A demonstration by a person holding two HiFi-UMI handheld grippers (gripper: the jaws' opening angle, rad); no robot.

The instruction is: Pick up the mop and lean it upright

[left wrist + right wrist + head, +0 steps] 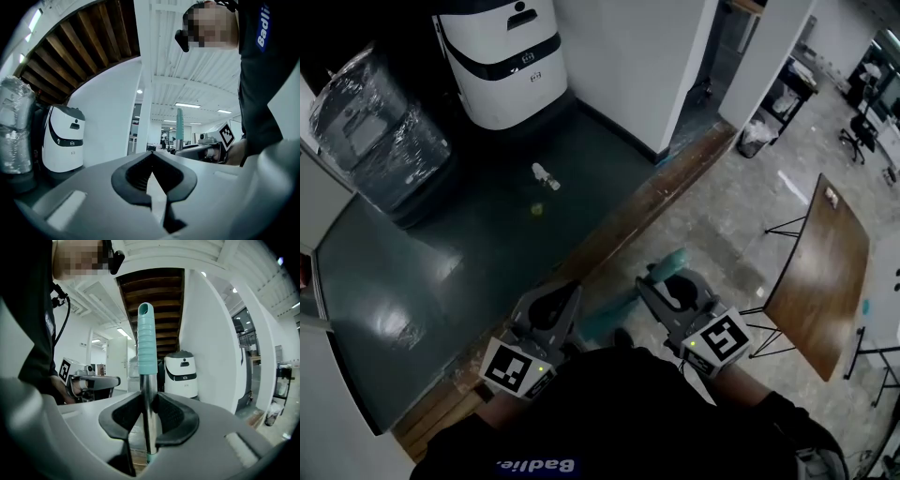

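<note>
In the right gripper view the mop handle (146,338) stands upright, a teal ribbed grip over a bare metal shaft. My right gripper (149,397) is shut on that shaft just below the grip. From the head view the handle's teal top (673,261) shows just beyond the right gripper (649,281). A blurred teal part lies lower, between the two grippers; the mop's lower end is hidden. My left gripper (570,292) hovers to the left of the handle, apart from it. Its tips (153,153) meet with nothing between them. The left gripper view shows the handle (180,124) off to the right.
A white cleaning machine (502,56) and a plastic-wrapped bundle (380,122) stand at the back on the dark floor, with a small bottle (546,175) lying in front. A white wall corner (628,56) is ahead. A wooden folding table (820,277) stands at the right.
</note>
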